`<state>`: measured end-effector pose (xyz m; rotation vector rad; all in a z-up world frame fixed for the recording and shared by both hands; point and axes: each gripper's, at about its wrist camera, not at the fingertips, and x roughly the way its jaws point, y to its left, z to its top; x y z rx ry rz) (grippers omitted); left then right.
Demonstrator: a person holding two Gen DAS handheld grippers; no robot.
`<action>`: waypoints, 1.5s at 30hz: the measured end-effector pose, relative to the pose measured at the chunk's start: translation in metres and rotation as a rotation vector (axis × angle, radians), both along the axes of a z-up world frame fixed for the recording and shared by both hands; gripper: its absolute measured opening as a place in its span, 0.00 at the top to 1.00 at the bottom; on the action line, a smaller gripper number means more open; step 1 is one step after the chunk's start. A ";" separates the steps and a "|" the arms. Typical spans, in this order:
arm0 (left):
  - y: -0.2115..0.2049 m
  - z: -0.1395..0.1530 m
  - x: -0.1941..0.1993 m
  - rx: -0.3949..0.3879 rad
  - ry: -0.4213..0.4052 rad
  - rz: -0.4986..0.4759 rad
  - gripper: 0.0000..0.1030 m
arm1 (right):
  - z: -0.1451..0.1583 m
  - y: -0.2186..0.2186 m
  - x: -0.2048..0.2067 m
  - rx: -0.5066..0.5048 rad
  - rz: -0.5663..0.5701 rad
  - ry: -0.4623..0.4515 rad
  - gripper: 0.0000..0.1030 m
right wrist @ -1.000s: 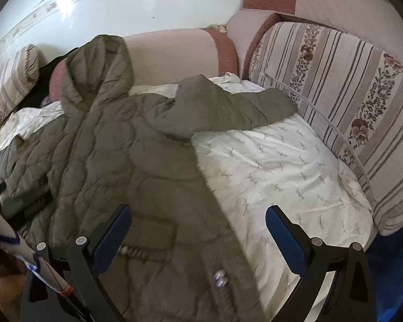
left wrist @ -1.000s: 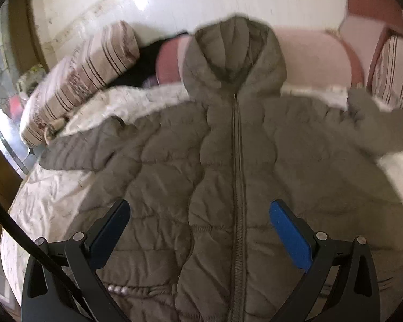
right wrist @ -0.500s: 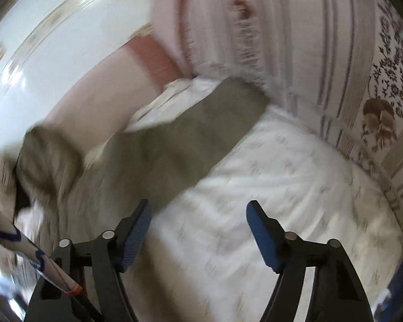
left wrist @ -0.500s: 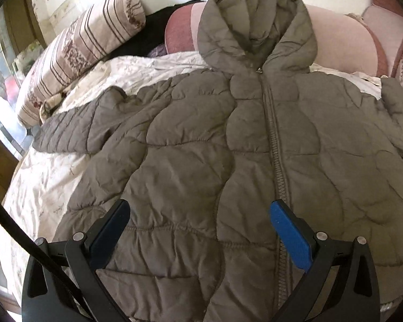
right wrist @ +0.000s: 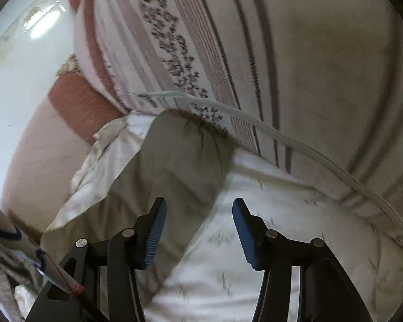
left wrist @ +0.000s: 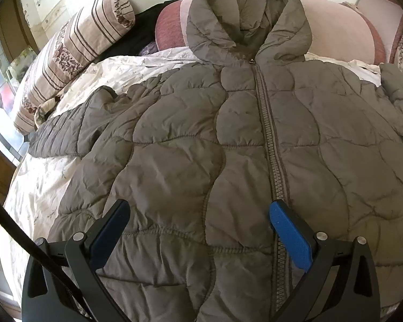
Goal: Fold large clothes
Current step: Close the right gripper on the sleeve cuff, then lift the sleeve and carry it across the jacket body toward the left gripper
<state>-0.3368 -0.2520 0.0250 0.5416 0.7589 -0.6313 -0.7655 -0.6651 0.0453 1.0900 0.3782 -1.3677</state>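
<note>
A grey-brown quilted hooded jacket [left wrist: 196,145] lies face up and zipped on a white bedspread [left wrist: 37,187], hood propped on a pink cushion. Its sleeves spread to both sides. My left gripper [left wrist: 198,214] is open and empty, hovering above the jacket's lower front, left of the zipper [left wrist: 271,139]. In the right wrist view the end of the jacket's sleeve [right wrist: 174,161] lies on the bedspread [right wrist: 268,255]. My right gripper [right wrist: 198,228] is open and empty, close above the sleeve's edge.
A striped floral bolster [left wrist: 67,59] lies at the back left. Pink and red cushions [left wrist: 335,32] line the back. A striped floral backrest [right wrist: 255,53] with white piping rises just beyond the sleeve. A window is at far left.
The left gripper moved forward over the jacket, which now fills its view. The right gripper swung right and down to the sleeve end and its jaws narrowed somewhat.
</note>
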 end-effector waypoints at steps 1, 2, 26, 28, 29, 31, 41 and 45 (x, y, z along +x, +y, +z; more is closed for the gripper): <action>0.000 0.000 0.000 -0.001 0.000 -0.001 0.00 | -0.005 -0.008 0.002 -0.002 -0.009 0.004 0.46; 0.000 0.000 0.000 -0.004 0.001 -0.002 0.00 | -0.010 -0.014 0.003 0.001 -0.010 0.025 0.46; 0.024 0.032 0.002 -0.090 -0.025 0.008 0.00 | 0.171 0.087 0.020 -0.366 0.035 0.070 0.89; 0.032 0.039 0.009 -0.111 -0.023 0.023 0.00 | 0.199 0.116 0.039 -0.416 0.103 0.051 0.89; 0.036 0.042 0.012 -0.120 -0.022 0.031 0.00 | 0.213 0.132 0.052 -0.438 0.148 0.032 0.89; 0.044 0.049 0.019 -0.137 -0.022 0.050 0.00 | 0.231 0.161 0.080 -0.467 0.230 0.002 0.89; 0.095 0.065 0.070 -0.192 -0.006 0.174 0.00 | 0.210 0.282 0.258 -0.453 0.642 -0.054 0.89; 0.110 0.064 0.089 -0.201 0.003 0.217 0.00 | 0.156 0.305 0.323 -0.353 0.762 -0.074 0.89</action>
